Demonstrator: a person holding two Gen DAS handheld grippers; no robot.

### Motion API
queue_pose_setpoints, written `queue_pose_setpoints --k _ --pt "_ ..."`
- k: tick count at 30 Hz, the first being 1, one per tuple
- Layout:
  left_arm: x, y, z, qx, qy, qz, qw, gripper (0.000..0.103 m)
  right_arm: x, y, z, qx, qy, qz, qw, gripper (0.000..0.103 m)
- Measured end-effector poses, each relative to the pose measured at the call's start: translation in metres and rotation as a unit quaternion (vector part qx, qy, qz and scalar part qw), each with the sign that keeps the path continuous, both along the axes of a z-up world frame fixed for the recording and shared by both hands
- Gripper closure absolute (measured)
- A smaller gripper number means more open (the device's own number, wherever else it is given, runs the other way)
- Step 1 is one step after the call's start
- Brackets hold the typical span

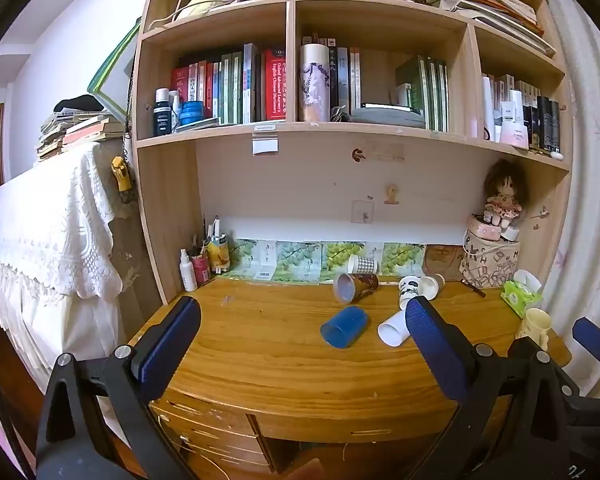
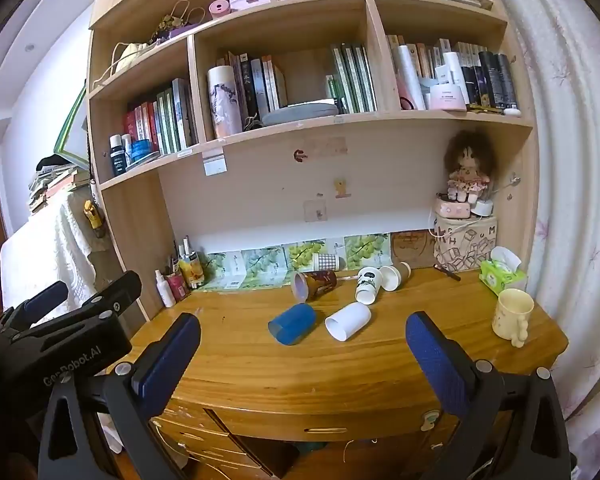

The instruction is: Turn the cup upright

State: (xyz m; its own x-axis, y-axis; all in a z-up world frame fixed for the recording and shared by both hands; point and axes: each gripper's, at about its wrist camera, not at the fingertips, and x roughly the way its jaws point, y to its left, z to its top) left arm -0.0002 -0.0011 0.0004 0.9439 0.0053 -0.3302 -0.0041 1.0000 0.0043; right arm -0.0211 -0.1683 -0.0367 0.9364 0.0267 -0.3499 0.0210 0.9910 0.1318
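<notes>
Several cups lie on their sides on the wooden desk (image 1: 260,360): a blue cup (image 1: 344,327) (image 2: 293,324), a plain white cup (image 1: 394,329) (image 2: 348,321), a brown cup (image 1: 355,287) (image 2: 315,283), a printed white cup (image 1: 410,291) (image 2: 368,285), another paper cup (image 2: 395,276) and a checked cup (image 1: 363,265) (image 2: 327,261) at the back. My left gripper (image 1: 303,332) is open and empty, held off the desk's front edge. My right gripper (image 2: 303,348) is open and empty, also short of the desk. The left gripper shows at the left of the right wrist view.
A yellow mug (image 2: 513,315) stands upright at the desk's right end, near a green tissue pack (image 2: 502,274). Bottles and a pen holder (image 2: 176,276) stand at the back left. A printed box with a doll (image 2: 466,248) sits back right. Drawers are under the desk.
</notes>
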Motion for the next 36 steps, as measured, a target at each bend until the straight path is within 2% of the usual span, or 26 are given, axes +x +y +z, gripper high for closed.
queue_pose_setpoints --k 8,15,24,36 --pt "-0.005 -0.002 0.001 -0.007 -0.005 -0.004 1.0 0.001 0.003 0.005 -0.001 -0.001 0.003 0.001 1.0 0.0" --pt "0.006 -0.006 -0.005 -0.007 0.02 -0.007 0.9997 0.001 0.015 0.004 -0.008 0.007 0.022 -0.004 1.0 0.0" --pt "0.026 0.02 -0.011 -0.023 0.063 -0.023 0.9974 0.001 0.021 0.023 -0.006 0.005 0.057 -0.014 0.998 0.0" --pt "0.042 0.044 -0.012 -0.026 0.083 -0.036 0.9955 0.001 0.031 0.05 -0.002 0.003 0.074 -0.027 0.997 0.0"
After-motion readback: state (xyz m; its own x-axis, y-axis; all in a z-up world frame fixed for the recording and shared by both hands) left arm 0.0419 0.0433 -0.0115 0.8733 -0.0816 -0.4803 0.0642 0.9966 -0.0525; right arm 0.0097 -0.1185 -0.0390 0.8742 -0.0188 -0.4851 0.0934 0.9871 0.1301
